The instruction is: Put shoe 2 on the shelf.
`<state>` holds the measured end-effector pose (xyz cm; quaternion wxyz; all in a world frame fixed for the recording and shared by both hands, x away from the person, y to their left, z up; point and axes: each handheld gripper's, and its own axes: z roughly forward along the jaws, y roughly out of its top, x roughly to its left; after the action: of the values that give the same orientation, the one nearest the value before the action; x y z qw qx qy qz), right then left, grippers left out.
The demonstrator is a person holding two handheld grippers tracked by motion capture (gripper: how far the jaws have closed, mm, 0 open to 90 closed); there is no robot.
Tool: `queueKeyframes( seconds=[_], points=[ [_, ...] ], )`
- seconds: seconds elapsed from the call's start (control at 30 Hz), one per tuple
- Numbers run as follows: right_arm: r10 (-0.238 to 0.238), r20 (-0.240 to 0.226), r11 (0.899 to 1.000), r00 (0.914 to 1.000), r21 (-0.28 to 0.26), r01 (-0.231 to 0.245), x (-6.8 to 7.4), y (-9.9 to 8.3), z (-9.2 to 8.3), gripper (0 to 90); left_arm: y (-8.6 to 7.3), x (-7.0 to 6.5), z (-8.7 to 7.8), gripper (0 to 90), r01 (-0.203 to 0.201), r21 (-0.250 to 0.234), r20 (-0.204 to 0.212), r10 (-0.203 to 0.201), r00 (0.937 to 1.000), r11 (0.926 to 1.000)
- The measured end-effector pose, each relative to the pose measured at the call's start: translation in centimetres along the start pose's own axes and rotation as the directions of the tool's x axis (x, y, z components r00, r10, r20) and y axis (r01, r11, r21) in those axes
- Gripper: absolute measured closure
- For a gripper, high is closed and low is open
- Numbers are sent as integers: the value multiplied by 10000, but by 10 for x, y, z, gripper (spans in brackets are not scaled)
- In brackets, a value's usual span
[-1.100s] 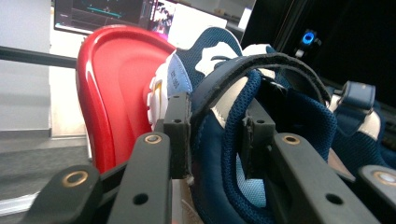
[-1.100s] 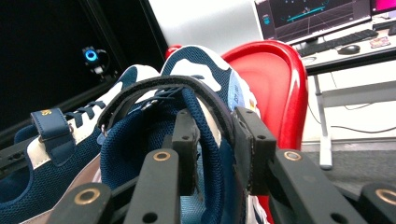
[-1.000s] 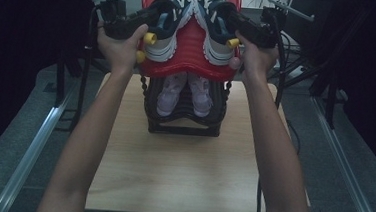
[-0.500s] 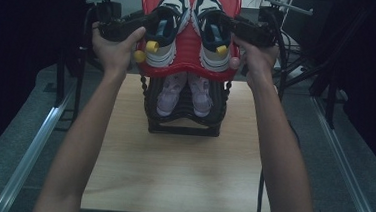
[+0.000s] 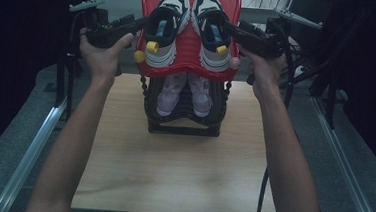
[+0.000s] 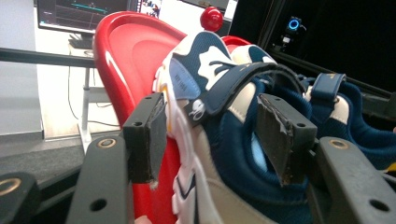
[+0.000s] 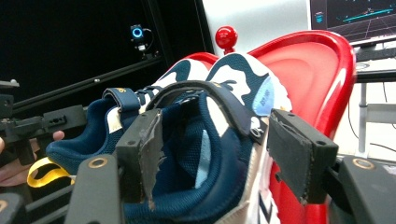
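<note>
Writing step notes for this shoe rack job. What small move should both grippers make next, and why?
Probably draw both back, away from the shoes. The left gripper and right gripper have just opened, pads apart from the navy shoes resting on the red tray.

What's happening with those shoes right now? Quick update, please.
Both grippers just opened, fingers straddling shoe sides. Shoes resting on red tray. Nothing blocking.

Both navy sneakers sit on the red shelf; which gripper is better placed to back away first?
Roughly even, slightly left: left gripper has visible gaps around its sneaker; right gripper is open too.
</note>
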<state>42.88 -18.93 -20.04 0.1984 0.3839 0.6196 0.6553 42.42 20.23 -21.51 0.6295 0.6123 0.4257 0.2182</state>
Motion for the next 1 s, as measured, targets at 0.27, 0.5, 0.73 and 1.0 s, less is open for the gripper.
queueKeyframes(
  seconds=[0.27, 0.5, 0.73, 1.0],
  points=[
    [60, -70, 9995, 10000, -303, -62, -11, -7, -22, 367, -8, 12, -19, 441, 82, -66, 234, -80, 9997, 9999],
    [108, -90, 9987, 9999, -504, -113, -23, -23, -47, 372, -22, 15, -36, 452, -267, 136, 239, 263, 9994, 9996],
    [74, -63, 9981, 10000, -618, -78, -31, -41, -70, 379, -40, 26, -51, 452, -29, 286, 529, 14, 9986, 9996],
    [-203, 156, 9995, 9997, -236, 207, -40, -63, -82, 389, -65, 36, -66, 453, 351, 397, 776, -381, 9963, 9986]
  ],
)
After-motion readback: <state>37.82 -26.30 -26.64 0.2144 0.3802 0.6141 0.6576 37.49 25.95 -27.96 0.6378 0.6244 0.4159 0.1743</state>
